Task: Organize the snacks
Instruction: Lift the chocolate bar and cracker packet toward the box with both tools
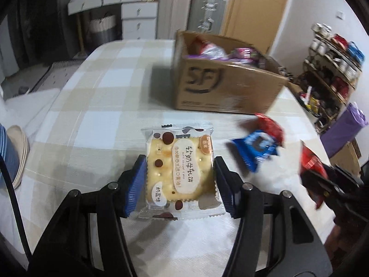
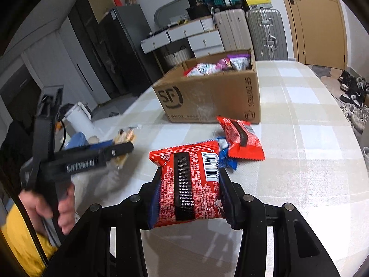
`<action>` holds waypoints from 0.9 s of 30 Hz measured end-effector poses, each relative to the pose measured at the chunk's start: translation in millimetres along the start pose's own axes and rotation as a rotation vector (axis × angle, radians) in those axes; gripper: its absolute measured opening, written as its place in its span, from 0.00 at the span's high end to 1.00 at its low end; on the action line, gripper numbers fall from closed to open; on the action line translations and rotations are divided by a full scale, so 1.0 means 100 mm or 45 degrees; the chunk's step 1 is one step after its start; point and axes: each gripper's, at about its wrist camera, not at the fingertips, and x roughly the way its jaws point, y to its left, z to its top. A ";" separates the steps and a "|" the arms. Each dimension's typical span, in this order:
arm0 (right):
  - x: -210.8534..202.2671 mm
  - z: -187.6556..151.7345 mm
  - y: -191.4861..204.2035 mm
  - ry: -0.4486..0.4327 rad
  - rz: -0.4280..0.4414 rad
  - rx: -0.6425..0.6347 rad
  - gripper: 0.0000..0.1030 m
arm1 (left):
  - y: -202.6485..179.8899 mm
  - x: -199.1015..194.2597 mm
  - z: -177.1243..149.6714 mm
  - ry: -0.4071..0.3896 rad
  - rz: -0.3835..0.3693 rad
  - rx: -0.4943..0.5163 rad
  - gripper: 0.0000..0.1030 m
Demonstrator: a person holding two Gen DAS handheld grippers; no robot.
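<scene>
The left gripper (image 1: 181, 180) has its fingers pressed against a packet between them. The right gripper (image 2: 189, 196) likewise clamps a packet between its fingers.

1. Centre of the left wrist view: cracker pack (image 1: 180, 173), clear glossy plastic film with crimped edges.
2. Beside it: blue pads (image 1: 136, 184), ribbed matt rubber-like.
3. Upper right: box (image 1: 221, 87), matt brown cardboard.
4. Centre of the right wrist view: red pack (image 2: 191, 187), shiny crinkled foil.
5. Under everything: tablecloth (image 2: 311, 161), smooth checked, slight sheen.

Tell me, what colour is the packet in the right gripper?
Red packet, clearest in the right wrist view.
</scene>
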 end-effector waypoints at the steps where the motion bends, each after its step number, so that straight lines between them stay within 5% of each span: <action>1: -0.03 0.01 0.02 -0.020 0.004 0.002 0.56 | -0.08 -0.07 -0.03 -0.018 -0.005 0.025 0.46; 9: -0.23 0.21 0.17 -0.130 0.031 0.006 0.56 | -0.26 -0.47 0.06 -0.099 -0.040 0.035 0.46; 27: -0.33 1.35 0.26 -0.225 0.042 -0.041 0.56 | -0.47 -1.13 1.00 -0.264 -0.035 0.086 0.46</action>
